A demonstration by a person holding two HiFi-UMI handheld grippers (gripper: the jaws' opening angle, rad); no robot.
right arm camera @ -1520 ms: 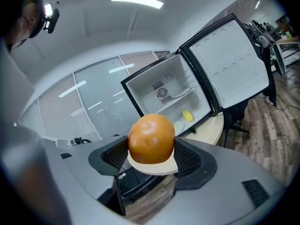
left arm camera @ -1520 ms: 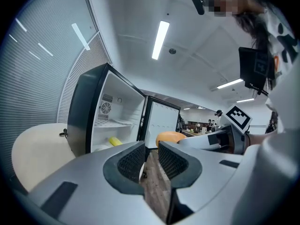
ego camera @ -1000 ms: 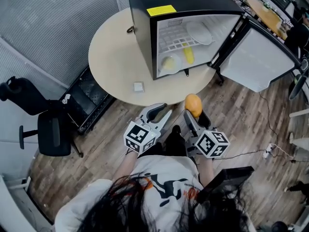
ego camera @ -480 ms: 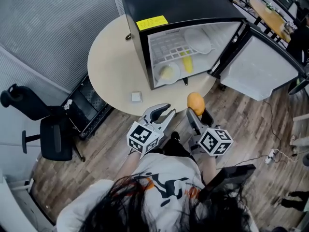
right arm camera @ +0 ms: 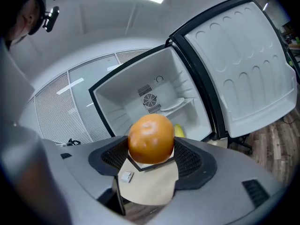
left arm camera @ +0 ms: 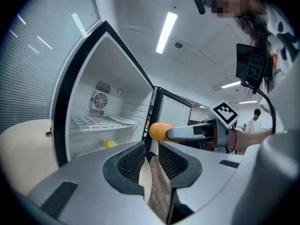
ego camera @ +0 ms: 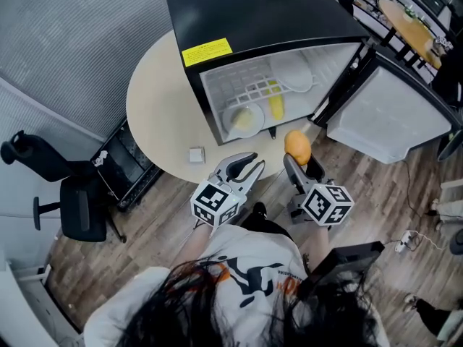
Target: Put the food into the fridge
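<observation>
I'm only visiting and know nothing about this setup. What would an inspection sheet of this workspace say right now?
Surface: round beige table, carrying the fridge.
Job's things: black fridge, door open; orange held just outside it; yellow food and a white dish inside.
Clutter: small white square on the table.
Grippers: right gripper shut on the orange; left gripper slightly open, empty.
Cables: power strip with a cable on the wooden floor.
Surroundings: black office chair, window blinds.

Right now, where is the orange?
In the head view, right of centre: the orange is clamped in the right gripper, just before the open fridge.
</observation>
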